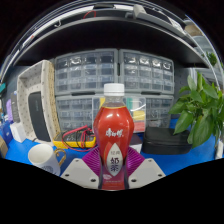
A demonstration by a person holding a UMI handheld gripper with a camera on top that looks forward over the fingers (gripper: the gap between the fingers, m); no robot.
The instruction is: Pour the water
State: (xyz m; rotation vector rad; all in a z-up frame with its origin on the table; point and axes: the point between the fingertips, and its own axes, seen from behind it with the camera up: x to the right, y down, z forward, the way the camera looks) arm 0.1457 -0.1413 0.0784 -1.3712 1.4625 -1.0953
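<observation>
Between the fingers (114,172), seemingly clamped, stands a red bottle (114,145), its Chinese label unreadable.

Two grey drawer cabinets (120,85) with small clear drawers stand at the back of a blue tabletop (205,155). Right of them grows a leafy green plant (200,108); left leans a beige monitor (38,100).
</observation>
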